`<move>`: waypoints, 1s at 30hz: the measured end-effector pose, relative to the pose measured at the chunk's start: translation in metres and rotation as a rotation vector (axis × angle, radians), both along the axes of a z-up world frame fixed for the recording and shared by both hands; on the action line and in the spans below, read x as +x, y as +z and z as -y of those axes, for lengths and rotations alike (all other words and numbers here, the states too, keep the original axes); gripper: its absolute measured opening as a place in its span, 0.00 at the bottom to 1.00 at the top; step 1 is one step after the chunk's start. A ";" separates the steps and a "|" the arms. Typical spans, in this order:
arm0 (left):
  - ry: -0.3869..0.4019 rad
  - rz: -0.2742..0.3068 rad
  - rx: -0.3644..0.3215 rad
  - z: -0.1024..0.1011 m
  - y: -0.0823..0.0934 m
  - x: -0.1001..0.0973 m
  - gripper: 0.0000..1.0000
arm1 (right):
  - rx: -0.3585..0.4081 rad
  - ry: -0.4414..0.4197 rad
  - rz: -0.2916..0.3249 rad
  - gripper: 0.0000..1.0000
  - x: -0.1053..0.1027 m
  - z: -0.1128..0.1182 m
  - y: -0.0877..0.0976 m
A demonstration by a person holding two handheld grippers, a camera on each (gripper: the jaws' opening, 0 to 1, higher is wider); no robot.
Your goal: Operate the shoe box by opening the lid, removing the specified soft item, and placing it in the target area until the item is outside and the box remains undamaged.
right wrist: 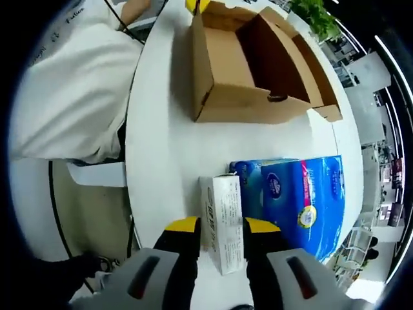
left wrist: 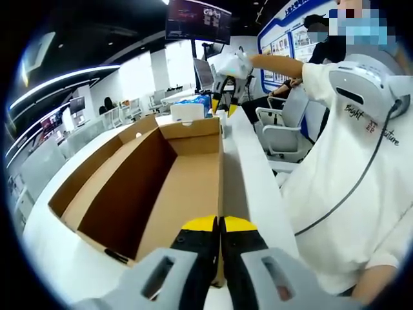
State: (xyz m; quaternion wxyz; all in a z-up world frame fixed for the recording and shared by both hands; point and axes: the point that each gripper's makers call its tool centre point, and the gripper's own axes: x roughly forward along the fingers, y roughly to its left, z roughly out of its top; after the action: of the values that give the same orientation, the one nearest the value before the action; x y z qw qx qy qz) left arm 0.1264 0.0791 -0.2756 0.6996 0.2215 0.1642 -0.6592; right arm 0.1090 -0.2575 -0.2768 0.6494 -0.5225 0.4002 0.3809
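Observation:
The brown shoe box [left wrist: 193,187] lies open on the white table, and its inside looks bare. My left gripper [left wrist: 219,224] is shut on the rim of the near side wall, yellow tips pressed together. In the right gripper view the box [right wrist: 226,71] is farther up the table. My right gripper [right wrist: 222,226] looks down on a white soft tissue pack [right wrist: 222,219] and is shut on it, one jaw against each long side. The pack lies against a blue tissue pack [right wrist: 303,200]. In the left gripper view the right gripper [left wrist: 222,106] hangs beyond the box's far end.
The white table [right wrist: 161,168] is narrow, with its edge close to the person in a white shirt [left wrist: 361,168] on one side. Office chairs [left wrist: 284,129] stand behind that person. The box's folded-out lid flap [left wrist: 97,168] lies on the far side.

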 end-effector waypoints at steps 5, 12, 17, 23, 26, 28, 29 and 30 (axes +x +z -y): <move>-0.002 -0.002 0.002 0.000 0.000 0.000 0.01 | 0.070 -0.020 0.117 0.33 -0.002 0.000 0.026; 0.000 -0.004 0.006 0.000 0.000 0.000 0.01 | 0.309 -0.157 0.219 0.33 -0.006 -0.006 0.048; 0.002 -0.004 0.002 0.000 0.000 0.000 0.01 | 0.422 -0.316 0.340 0.45 0.005 0.006 0.063; 0.003 -0.010 0.007 0.001 -0.001 -0.001 0.01 | 0.666 -0.409 0.474 0.51 0.009 0.002 0.088; 0.005 -0.011 0.006 0.002 -0.001 -0.002 0.01 | 0.800 -0.433 0.491 0.63 0.005 -0.004 0.094; 0.004 -0.010 0.004 0.002 -0.001 -0.002 0.01 | 0.848 -0.486 0.433 0.67 -0.002 -0.005 0.087; 0.004 -0.012 0.005 0.002 -0.001 -0.003 0.01 | 0.886 -0.506 0.492 0.69 0.001 -0.002 0.093; 0.003 -0.012 0.006 0.003 -0.001 -0.004 0.01 | 0.921 -0.497 0.522 0.72 0.000 -0.005 0.097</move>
State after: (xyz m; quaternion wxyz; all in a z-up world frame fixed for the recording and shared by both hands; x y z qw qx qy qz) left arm 0.1229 0.0766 -0.2763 0.6990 0.2195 0.1706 -0.6588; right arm 0.1092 -0.2530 -0.1796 0.9566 -0.1534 0.1308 0.2103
